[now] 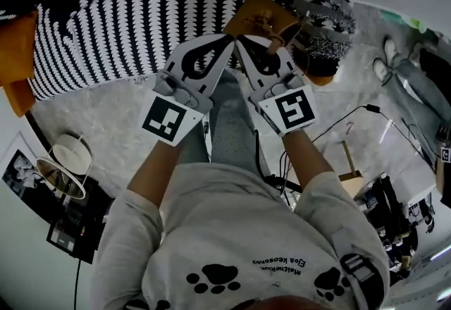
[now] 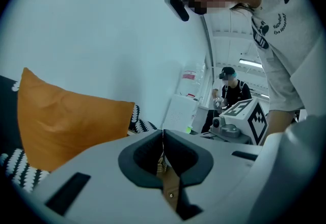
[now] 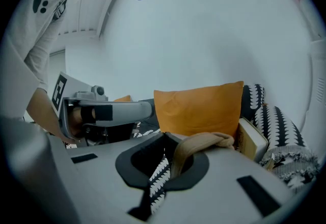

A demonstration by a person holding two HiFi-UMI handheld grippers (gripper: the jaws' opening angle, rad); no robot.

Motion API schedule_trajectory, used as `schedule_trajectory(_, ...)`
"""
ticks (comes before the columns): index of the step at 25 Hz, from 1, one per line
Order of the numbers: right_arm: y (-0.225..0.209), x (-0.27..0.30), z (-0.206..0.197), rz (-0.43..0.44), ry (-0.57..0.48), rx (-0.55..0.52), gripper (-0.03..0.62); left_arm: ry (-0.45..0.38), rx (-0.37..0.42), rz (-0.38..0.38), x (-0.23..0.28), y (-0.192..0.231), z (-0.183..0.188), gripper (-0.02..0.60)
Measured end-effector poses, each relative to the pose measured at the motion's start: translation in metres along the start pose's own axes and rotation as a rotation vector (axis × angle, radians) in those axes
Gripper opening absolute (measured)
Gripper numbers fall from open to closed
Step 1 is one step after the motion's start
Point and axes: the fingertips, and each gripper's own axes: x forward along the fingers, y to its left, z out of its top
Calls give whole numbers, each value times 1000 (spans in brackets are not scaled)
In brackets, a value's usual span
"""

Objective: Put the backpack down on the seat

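Left gripper: clenched; jaws pressed together on a tan strap tab with a rivet.
Right gripper: clenched on a knotted tan handle and a black-and-white patterned strap.
Arm pose: both forearms reach forward, bare below short sleeves; the grippers angle inward, tips nearly meeting in a V, marker cubes facing up.
Backpack: patterned body with a tan flap, just ahead of the gripper tips, over the right end of the seat. Resting or hanging: cannot tell.
Seat: black-and-white patterned cover.
Orange cushion: upright against the wall behind the backpack.
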Motion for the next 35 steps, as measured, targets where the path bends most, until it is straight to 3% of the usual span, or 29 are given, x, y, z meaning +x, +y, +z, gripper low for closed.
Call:
schedule_trajectory(7,-4,13,6,-2,-1,-11,31,18,-11,9,4,11,-4,21)
schedule_trajectory(10,-7,18,6,-7,43,-14,30,19,-15,6,5,13,-1,21)
schedule_trajectory(15,-37,33,-21,-12,77,-19,31,37,-26,12,31,26,-26,21)
schedule_trajectory(22,-54,60,-30,-37,151,-17,30,49,-62,6,47,58,-34,21)
schedule_trajectory(29,-57,70,-28,-51,151,-16,30,52,-53,2,52,66,-39,21)
schedule_trajectory(35,-77,80,-38,-70,220,-29,31,70,-67,-8,66,71,-51,21)
